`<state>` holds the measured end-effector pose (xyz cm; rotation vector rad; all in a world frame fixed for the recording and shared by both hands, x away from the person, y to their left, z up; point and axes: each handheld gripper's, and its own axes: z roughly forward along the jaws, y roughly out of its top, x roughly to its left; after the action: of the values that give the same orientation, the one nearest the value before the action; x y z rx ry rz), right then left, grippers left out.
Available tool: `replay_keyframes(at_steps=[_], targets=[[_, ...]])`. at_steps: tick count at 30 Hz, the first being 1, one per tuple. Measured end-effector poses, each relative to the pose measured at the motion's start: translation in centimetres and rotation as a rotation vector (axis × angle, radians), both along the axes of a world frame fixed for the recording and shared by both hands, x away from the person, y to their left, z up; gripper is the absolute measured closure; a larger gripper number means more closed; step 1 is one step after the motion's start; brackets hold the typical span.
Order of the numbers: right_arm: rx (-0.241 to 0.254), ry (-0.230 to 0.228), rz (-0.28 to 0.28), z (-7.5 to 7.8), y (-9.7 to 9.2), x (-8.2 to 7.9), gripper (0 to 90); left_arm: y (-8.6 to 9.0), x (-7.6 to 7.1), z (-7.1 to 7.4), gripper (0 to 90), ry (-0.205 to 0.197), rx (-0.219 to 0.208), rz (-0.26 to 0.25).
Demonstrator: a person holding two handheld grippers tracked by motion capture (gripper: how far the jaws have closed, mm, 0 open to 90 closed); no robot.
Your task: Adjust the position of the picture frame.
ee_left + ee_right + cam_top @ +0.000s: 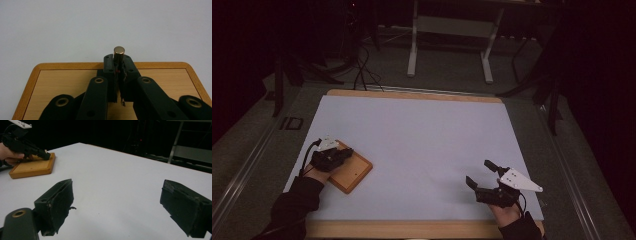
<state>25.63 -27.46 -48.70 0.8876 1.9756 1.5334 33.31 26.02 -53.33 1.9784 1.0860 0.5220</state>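
I count 1 metal peg (119, 53), 1 wood board (353, 172), near desk (422, 135) left edge. My left tongs (119, 65) clamp peg; right tongs (117, 207) wide, nr right corner.

Metal peg (119, 53) lower part hidden btw left claw (119, 65) pads
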Motion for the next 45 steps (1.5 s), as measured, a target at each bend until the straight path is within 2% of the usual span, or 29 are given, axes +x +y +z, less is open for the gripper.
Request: replay_keyframes(at_steps=[7,14,25,30,34,36,45], targets=[[0.01,-0.004,0.002,0.1,-0.1,0.0,12.7,-0.1,-0.4,0.2,85.4,-0.018,0.003,0.012],[0.03,0.001,0.012,0.1,-0.2,0.0,11.1,0.4,-0.9,1.3,85.5,-0.038,-0.022,-0.001],[0.031,0.005,0.015,0.0,-0.2,0.0,11.1,1.3,-2.0,2.6,85.6,-0.054,-0.06,-0.014],[0.034,0.004,0.014,0.0,-0.2,0.0,11.2,2.1,-2.5,3.7,85.6,-0.083,-0.091,-0.003],[0.036,0.008,0.013,0.0,-0.2,0.1,11.2,2.6,-2.7,4.6,85.6,-0.103,-0.135,-0.007],[0.034,0.006,0.013,0.0,-0.2,0.1,11.1,2.6,-2.8,4.9,85.6,-0.109,-0.146,-0.005],[0.039,0.009,0.018,-0.1,-0.1,0.2,11.2,0.9,-3.0,7.0,85.6,-0.15,-0.142,-0.06]])
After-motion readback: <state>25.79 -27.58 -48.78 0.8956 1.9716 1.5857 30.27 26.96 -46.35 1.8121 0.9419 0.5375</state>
